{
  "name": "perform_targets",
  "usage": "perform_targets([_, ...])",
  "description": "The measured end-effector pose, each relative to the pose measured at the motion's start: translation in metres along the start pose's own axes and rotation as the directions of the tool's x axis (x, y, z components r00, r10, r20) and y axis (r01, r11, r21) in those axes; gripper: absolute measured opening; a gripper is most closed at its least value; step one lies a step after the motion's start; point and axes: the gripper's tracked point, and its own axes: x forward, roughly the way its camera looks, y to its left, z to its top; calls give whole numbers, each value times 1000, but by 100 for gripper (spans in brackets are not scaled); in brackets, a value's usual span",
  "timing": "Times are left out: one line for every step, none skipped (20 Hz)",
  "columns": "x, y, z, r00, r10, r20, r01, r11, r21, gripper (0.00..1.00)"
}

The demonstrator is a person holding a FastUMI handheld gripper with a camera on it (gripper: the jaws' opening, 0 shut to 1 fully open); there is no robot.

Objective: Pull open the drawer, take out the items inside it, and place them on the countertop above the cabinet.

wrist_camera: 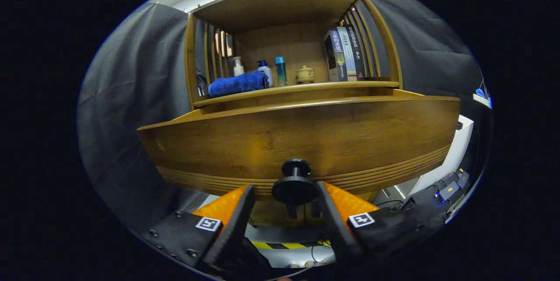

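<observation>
We start with the cabinet (293, 40), a wooden frame with slatted sides and an open shelf. On its countertop (306, 87) sit a rolled blue towel (238, 83), a pump bottle (237, 66), two more bottles, a small lidded pot (305, 74) and a few books (345, 55) leaning at the far side.

Below that, the drawer (297, 138) stands out toward us from the cabinet, its wide brown front showing grooved lines along the lower edge. We judge the pull to be under way or done, since its top edge stands proud of the countertop (how far out it has come we cannot tell from this low angle). Its inside is hidden, so we cannot say what lies in it; taking out the items and setting them up top are, by our reckoning, all ahead.

Smallest is the round dark knob (295, 187) on its short stem, at the lower middle of the drawer front. The gripper (288, 193) has it between its fingers, which stand apart: one looks to touch the knob's rim, while a gap shows on the other side, so we would not call it clamped.
</observation>
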Motion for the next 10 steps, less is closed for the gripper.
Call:
perform_targets([-6, 1, 4, 1000, 11, 8, -11, 1000, 2, 95])
perform_targets([-18, 4, 12, 999, 23, 30, -23, 1000, 3, 97])
perform_targets([-27, 4, 26, 997, 24, 71, -23, 1000, -8, 97])
perform_targets([-35, -1, 44, 993, 15, 120, -11, 999, -31, 97])
perform_targets([-45, -3, 74, 985, 7, 173, 3, 998, -58, 97])
perform_targets([-55, -4, 103, 977, 4, 214, 11, 997, -72, 97])
perform_targets([-60, -2, 131, 971, 13, 240, 4, 998, -67, 97])
perform_targets([-66, 3, 153, 969, 19, 245, -6, 998, -55, 97])
perform_targets([-63, 2, 175, 971, 13, 237, -6, 1000, -30, 97])
perform_targets([-56, 0, 195, 975, 3, 220, -6, 1000, 10, 97])
